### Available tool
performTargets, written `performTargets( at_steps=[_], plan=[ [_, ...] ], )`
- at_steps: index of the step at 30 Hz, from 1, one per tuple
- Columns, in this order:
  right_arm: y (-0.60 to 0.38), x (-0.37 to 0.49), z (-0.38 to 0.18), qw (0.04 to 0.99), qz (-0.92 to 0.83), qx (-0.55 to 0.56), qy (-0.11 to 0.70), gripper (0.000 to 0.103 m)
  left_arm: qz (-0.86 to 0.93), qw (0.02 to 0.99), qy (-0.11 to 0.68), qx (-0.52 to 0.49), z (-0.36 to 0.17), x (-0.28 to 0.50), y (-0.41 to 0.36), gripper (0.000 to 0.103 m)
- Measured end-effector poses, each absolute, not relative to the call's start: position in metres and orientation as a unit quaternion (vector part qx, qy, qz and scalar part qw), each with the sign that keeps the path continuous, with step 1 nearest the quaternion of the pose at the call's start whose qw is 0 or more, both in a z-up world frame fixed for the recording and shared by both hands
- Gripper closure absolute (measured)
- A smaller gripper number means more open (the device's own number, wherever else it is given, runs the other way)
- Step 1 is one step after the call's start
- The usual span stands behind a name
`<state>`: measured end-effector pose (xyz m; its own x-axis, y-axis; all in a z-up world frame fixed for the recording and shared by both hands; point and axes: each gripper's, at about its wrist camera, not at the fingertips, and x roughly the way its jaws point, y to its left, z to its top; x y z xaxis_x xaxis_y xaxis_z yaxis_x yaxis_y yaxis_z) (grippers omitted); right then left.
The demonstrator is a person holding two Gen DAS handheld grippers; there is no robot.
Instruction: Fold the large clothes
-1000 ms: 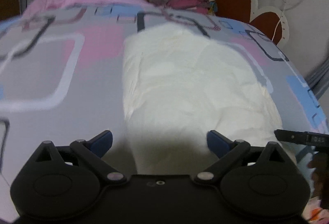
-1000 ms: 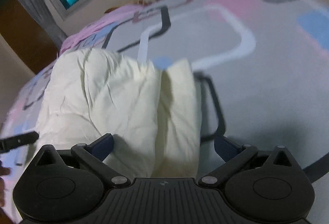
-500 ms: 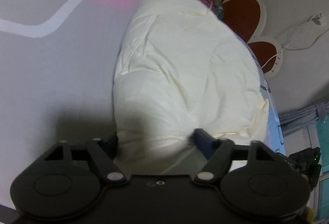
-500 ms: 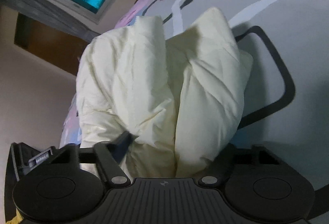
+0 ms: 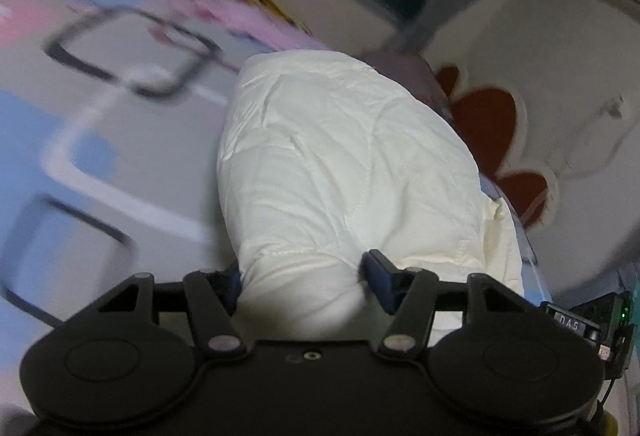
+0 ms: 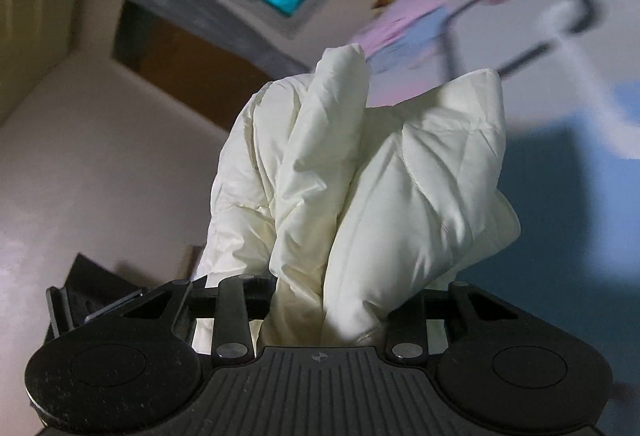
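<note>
Cream padded garment (image 5: 344, 171) clamped by left gripper (image 5: 304, 282), right gripper (image 6: 320, 300), jaws just closing; label "DAS" (image 5: 568, 320).

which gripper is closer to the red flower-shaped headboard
Left. The left gripper is clamped on the cream padded garment, with the red headboard just past the garment's right edge. The right gripper grips the same garment, and its view shows no headboard.

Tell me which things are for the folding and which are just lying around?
For the folding: cream puffy garment, left tool, right tool, both squeezing it.
Just lying around: pink blanket, pile of clothes, patterned bedsheet.
</note>
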<state>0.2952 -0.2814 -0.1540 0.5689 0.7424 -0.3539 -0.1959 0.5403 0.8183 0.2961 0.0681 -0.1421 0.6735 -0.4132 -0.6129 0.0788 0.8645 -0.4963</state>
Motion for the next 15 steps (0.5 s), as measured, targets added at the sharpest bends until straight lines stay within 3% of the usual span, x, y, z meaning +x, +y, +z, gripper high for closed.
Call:
performTargets(
  at_steps=[9,15],
  plan=[
    [-0.041,0.379,-0.168,0.787,0.320,0.388,0.358,0.066,-0.094,0.909,0.350,-0.206,-0.137,0.348,0.280,0.044],
    [0.043,0.427,-0.211,0.776,0.308,0.393,0.385,0.065,-0.079,0.924,0.339,-0.158,-0.159,0.383,0.347,0.043]
  ],
)
